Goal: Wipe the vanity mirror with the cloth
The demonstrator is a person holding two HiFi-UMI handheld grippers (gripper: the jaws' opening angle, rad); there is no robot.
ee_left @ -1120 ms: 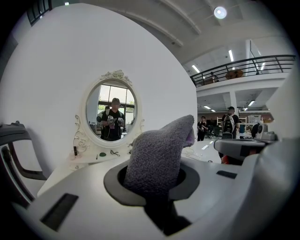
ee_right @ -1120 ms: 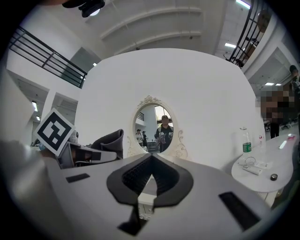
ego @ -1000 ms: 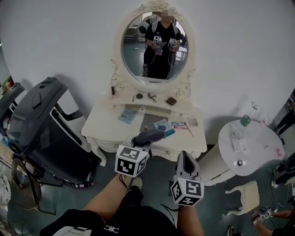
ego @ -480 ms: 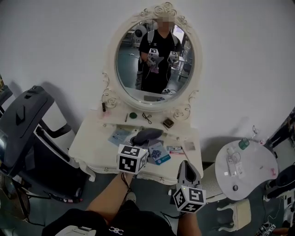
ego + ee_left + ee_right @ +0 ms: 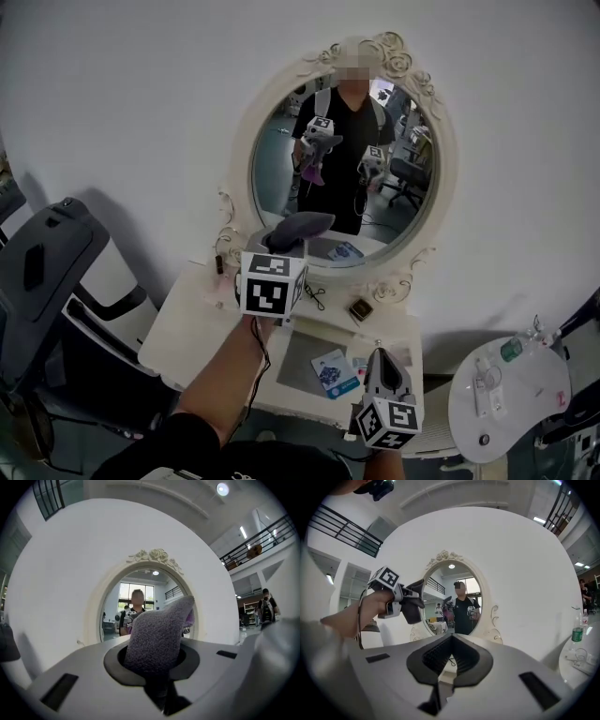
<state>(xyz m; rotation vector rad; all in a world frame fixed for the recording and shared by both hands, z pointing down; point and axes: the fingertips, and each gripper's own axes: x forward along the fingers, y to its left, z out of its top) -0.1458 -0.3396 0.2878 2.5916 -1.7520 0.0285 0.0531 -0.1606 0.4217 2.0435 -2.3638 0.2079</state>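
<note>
A white wall and an ornate oval mirror (image 5: 349, 159) on a white worktop (image 5: 192, 328). The grey cloth (image 5: 298, 228) is clamped in the left tongs (image 5: 284, 247) and stands up out of their tips in a loose, thick fold. In the head view it is held before the lower left of the glass, just above the frame's bottom rim; whether it touches the glass cannot be told. The left gripper view shows the cloth (image 5: 157, 637) filling the gap between the jaws, with the mirror straight ahead beyond it.

The right tongs (image 5: 380, 356) are lower and nearer the person, over the worktop's front edge, jaws together on nothing, well apart from the cloth. From their view the left tongs (image 5: 410, 603) show at the mirror's left side, a hand (image 5: 370, 609) round the grip.

The glass reflects a person in a dark top holding both tongs. On the worktop lie a blue-and-white card (image 5: 328, 368) and a small dark box (image 5: 360, 309). A dark chair (image 5: 42, 281) stands at left, and a round side table (image 5: 539, 412) with a bottle (image 5: 511, 350) at right.
</note>
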